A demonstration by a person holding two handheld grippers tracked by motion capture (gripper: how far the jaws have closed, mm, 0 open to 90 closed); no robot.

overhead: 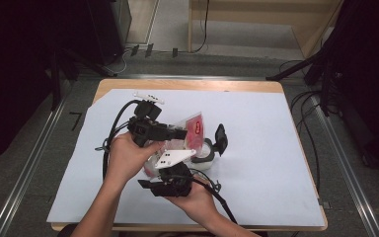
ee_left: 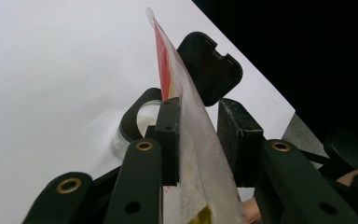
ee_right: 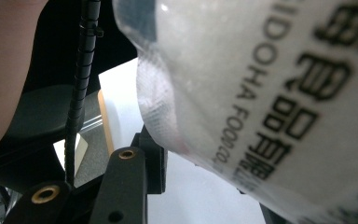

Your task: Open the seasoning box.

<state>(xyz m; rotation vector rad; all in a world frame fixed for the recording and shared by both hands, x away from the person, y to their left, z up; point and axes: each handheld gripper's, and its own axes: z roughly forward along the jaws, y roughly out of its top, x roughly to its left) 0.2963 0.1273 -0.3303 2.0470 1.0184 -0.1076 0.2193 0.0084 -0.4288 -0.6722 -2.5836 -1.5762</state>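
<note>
Closest to our lens in the right gripper view, the clear plastic bag looms large, printed with black lettering, its sealed edge running down toward the one black jaw we can see at the bottom. We cannot tell from that view whether the right gripper is clamped on the bag, since the second jaw is hidden behind the plastic.

From the high view, we see the biggest thing first: the table, wooden at its edges, covered by a pale sheet. Our 2 hands meet near the middle of that sheet. Our left hand holds the left gripper, our right hand holds the right gripper just below it, and the bag, red and white at its top, stands tilted between them, lifted off the sheet.

In the left gripper view, the bag passes up between the 2 jaws. The left-hand pad lies against the plastic, while the right-hand pad stands a little apart from it, so we cannot say the bag is pinched firmly.

Smaller still, a round jar with white contents sits on the sheet just beyond the bag, its black hinged lid flipped up behind it.
</note>
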